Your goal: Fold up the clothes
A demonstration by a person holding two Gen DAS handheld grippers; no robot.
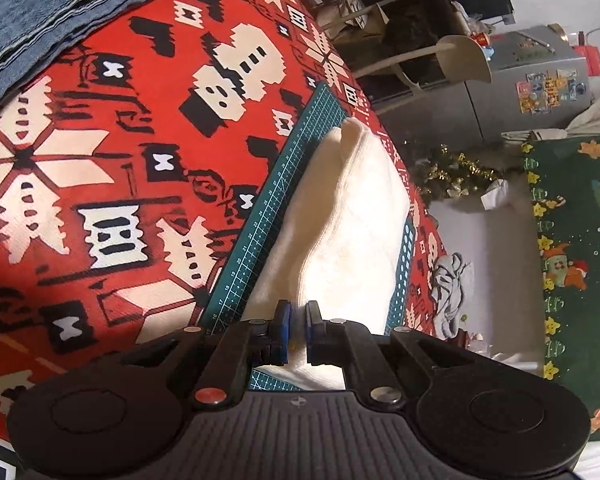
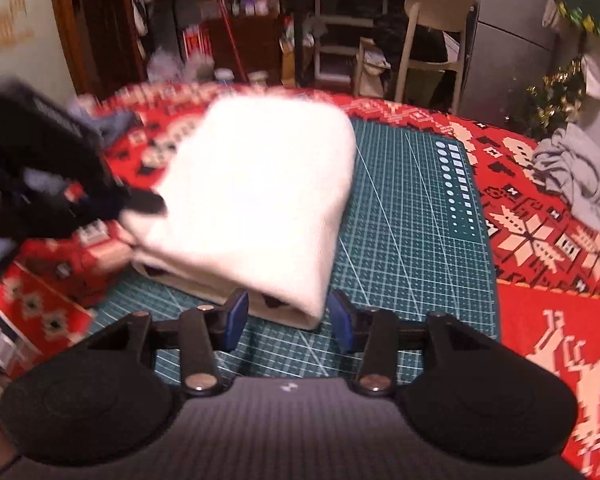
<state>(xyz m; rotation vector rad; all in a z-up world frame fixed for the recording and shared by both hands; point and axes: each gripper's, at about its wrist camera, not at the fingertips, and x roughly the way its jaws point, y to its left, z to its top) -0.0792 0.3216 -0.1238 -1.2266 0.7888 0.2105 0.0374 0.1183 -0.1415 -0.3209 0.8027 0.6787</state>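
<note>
A folded white garment (image 2: 256, 196) lies on the green cutting mat (image 2: 412, 216). In the left wrist view the white garment (image 1: 348, 220) runs along the mat (image 1: 284, 184), and my left gripper (image 1: 299, 312) is shut on its near edge. The left gripper also shows at the garment's left edge in the right wrist view (image 2: 140, 204), blurred. My right gripper (image 2: 288, 312) is open, just in front of the garment's near corner, its fingers on either side of the fold without touching it.
A red patterned cloth (image 1: 100, 184) covers the table. Folded blue jeans (image 1: 48, 12) lie at the far left corner. A crumpled grey garment (image 2: 580, 176) lies at the table's right edge. A chair (image 2: 432, 40) and a fridge (image 1: 540, 80) stand beyond.
</note>
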